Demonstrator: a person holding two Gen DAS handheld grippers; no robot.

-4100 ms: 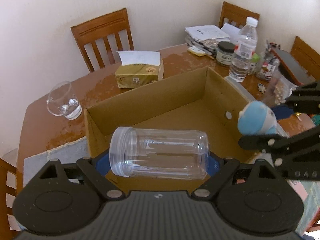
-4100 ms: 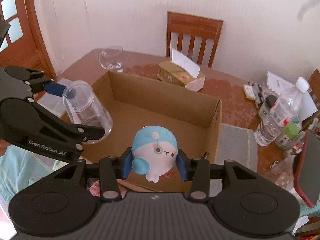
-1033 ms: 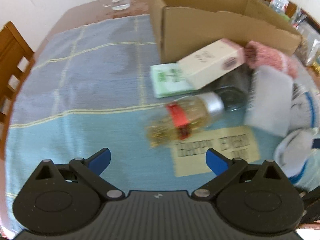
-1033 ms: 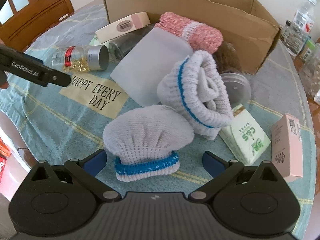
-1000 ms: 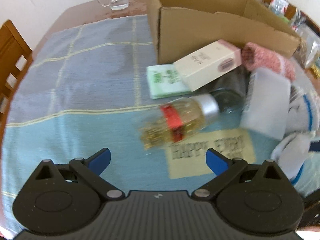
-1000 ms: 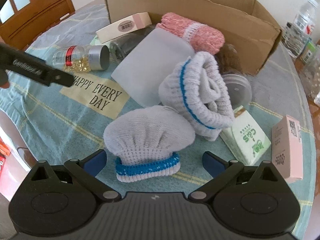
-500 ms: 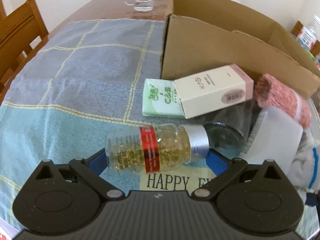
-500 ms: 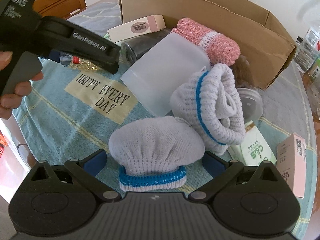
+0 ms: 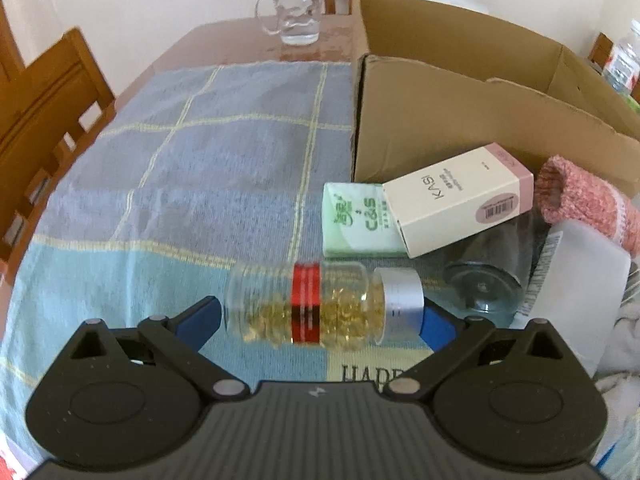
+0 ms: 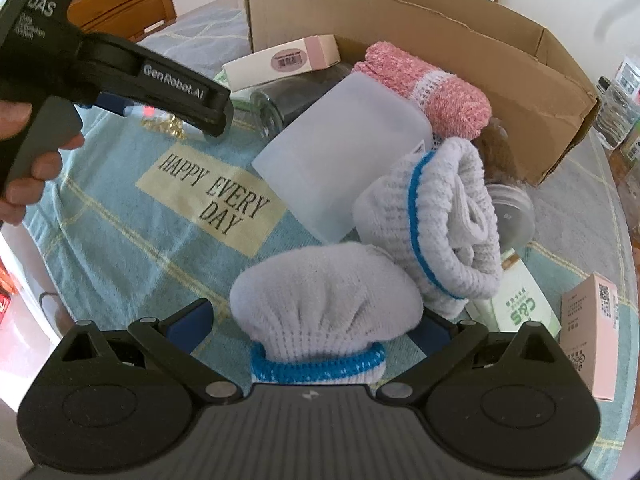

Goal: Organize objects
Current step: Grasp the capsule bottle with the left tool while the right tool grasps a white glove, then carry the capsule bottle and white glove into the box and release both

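A clear bottle of golden capsules (image 9: pixel 320 308), with a red label and a silver cap, lies sideways on the blue checked cloth. My left gripper (image 9: pixel 320 316) is open, with one blue pad at each end of the bottle. Whether the pads touch it I cannot tell. My right gripper (image 10: pixel 312 320) is open around a white sock with a blue cuff (image 10: pixel 324 292), which fills the gap between its fingers. The cardboard box (image 9: pixel 460 120) stands open behind the clutter. In the right wrist view a finger (image 10: pixel 180 80) of the left gripper hides most of the bottle.
In front of the box lie a cream KASI carton (image 9: pixel 452 200), a green tissue pack (image 9: pixel 356 216), a pink sock (image 10: pixel 432 88), a translucent white tub (image 10: pixel 344 152), a rolled white sock (image 10: pixel 448 216) and a dark jar (image 9: pixel 484 288). A glass mug (image 9: pixel 296 12) and a chair (image 9: pixel 44 100) are further off.
My left gripper has come down and forward until the capsule bottle lies between its pads. My right gripper has moved in around the white sock. Both kept the same opening.
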